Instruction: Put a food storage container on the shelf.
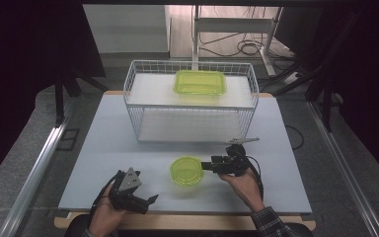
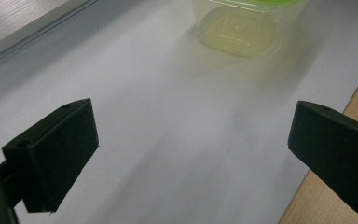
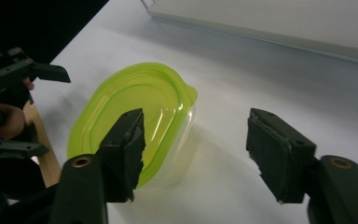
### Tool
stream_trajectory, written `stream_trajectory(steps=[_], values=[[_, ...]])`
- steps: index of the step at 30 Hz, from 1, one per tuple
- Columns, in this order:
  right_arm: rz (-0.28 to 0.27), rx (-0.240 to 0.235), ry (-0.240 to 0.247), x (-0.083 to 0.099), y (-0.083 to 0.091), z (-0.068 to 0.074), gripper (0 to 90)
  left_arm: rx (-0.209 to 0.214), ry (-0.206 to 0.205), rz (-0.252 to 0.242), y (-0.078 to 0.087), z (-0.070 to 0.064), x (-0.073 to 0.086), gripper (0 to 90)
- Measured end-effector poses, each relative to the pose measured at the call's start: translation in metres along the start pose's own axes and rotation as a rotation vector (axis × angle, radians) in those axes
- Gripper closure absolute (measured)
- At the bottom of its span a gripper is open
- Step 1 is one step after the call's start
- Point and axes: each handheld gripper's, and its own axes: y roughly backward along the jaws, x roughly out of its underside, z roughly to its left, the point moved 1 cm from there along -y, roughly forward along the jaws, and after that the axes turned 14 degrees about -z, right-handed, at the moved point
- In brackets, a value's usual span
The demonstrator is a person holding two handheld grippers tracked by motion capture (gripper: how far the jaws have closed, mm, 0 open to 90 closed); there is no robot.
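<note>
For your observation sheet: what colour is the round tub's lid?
Lime green lid, clearest in the right gripper view.

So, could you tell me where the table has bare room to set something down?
Free patches: the left strip of the table beside the wire basket, and the right strip past it. The front middle is crowded: the round green container sits between the left tongs and the right tongs.
</note>
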Motion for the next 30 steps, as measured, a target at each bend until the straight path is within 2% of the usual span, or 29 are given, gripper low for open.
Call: stream_trajectory(steps=[10,15,18,20,23,30], values=[[0.028,-0.073,-0.117,0.002,-0.011,-0.008,52.3,0.001,-0.008,0.01,0.0,-0.001,0.001,1.7],[0.05,-0.11,-0.196,0.004,-0.02,-0.014,59.3,0.003,-0.012,0.015,0.0,-0.002,0.001,1.7],[0.067,-0.136,-0.25,0.006,-0.025,-0.016,65.0,0.004,-0.015,0.017,-0.001,-0.002,0.001,1.8],[0.072,-0.155,-0.285,0.007,-0.027,-0.017,72.3,0.003,-0.015,0.019,-0.001,-0.002,0.002,1.8],[0.081,-0.163,-0.341,0.006,-0.027,-0.019,79.8,0.002,-0.022,0.025,-0.001,-0.002,0.002,1.9],[0.078,-0.181,-0.382,0.005,-0.024,-0.018,81.5,-0.002,-0.028,0.028,-0.001,-0.003,0.002,1.9]])
